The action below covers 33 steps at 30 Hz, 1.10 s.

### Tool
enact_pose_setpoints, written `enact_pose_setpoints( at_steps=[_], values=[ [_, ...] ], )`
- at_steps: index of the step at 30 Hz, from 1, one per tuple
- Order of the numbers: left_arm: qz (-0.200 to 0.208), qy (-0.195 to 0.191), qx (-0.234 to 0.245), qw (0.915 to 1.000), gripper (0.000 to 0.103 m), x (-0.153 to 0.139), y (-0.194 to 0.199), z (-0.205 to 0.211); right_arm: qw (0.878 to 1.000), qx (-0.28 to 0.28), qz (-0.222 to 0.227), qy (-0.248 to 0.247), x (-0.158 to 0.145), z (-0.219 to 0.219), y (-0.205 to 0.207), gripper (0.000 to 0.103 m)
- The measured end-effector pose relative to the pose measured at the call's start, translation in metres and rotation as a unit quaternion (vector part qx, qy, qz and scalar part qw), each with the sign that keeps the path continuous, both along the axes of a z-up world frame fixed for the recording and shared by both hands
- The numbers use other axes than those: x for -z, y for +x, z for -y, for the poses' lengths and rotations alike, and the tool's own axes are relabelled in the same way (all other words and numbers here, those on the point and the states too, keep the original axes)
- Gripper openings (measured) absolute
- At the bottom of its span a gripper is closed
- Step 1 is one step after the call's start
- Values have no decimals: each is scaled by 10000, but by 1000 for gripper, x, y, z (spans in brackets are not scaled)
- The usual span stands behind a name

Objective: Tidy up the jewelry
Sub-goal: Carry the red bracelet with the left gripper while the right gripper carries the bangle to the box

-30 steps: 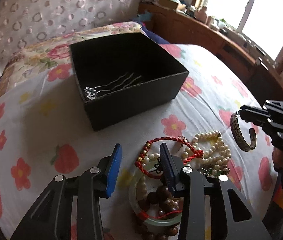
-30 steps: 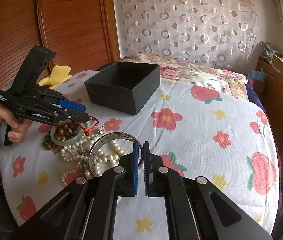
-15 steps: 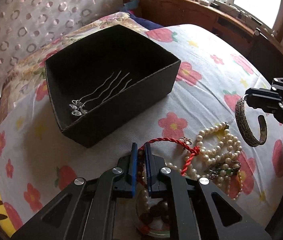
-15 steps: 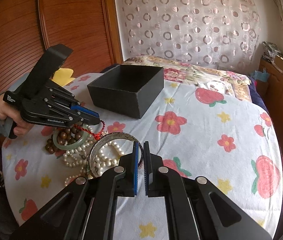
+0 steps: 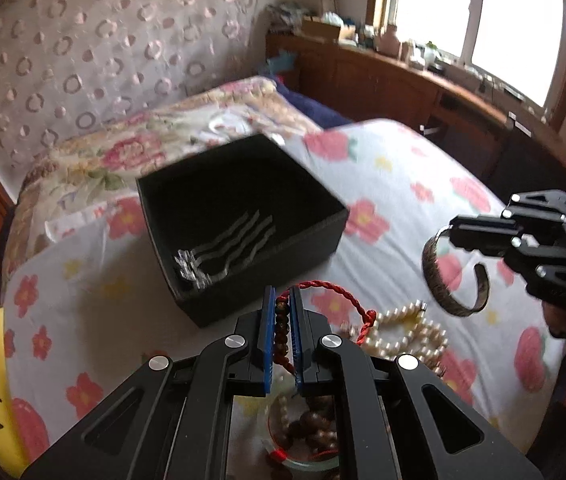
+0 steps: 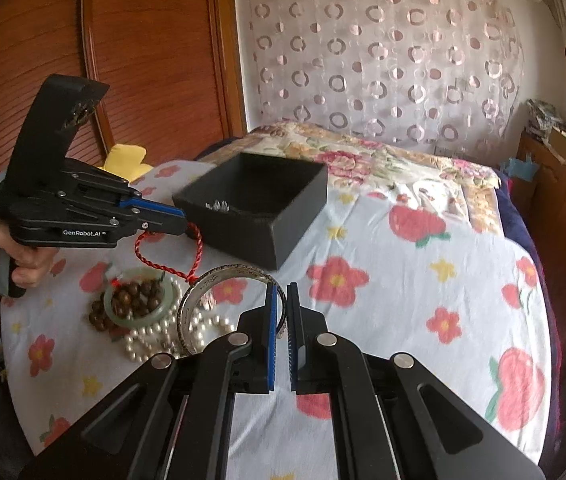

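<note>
Black box (image 5: 315,236) with, apparently, silver hairpins (image 5: 223,252) inside; left jaws clamped on red cord bracelet (image 6: 167,256), right on silver bangle (image 6: 203,300).

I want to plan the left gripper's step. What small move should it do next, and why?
Probably carry it over the black box and open. The left gripper is shut on the red cord bracelet, which hangs clear of the cloth, and the box beside it already holds a hairpin.

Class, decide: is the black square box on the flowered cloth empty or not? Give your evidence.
Not empty. The black square box is open-topped, and the left wrist view shows a silver wavy-pronged hairpin lying on its floor.
</note>
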State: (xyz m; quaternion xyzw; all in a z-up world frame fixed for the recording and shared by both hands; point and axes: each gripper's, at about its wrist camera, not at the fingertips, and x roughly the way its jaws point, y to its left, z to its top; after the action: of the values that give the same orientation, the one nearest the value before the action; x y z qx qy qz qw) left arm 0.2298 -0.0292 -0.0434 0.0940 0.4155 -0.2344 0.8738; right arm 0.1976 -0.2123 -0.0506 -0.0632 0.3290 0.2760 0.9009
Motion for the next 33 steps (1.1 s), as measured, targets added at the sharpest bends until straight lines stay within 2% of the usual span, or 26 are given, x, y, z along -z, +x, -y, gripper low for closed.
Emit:
enact_pose_setpoints(
  at_steps=[13, 16, 30, 32, 33],
  values=[
    [555, -362, -325, 9973, 6, -35, 31, -14, 9994, -56, 334, 11, -28, -20, 39, 6],
    [655, -340, -425, 9964, 6, -39, 40, -18, 9993, -121, 363, 30, -31, -30, 52, 6],
    [468, -353, -737, 9956, 7, -16, 73, -30, 9989, -399, 58, -234, -10, -69, 101, 6],
    [467, -355, -760, 9954, 11, -16, 72, -31, 9988, -427, 28, -222, -8, -72, 103, 6],
    [484, -352, -762, 9953, 17, -16, 70, -32, 9989, -418, 28, -232, -7, -73, 105, 6]
  ],
)
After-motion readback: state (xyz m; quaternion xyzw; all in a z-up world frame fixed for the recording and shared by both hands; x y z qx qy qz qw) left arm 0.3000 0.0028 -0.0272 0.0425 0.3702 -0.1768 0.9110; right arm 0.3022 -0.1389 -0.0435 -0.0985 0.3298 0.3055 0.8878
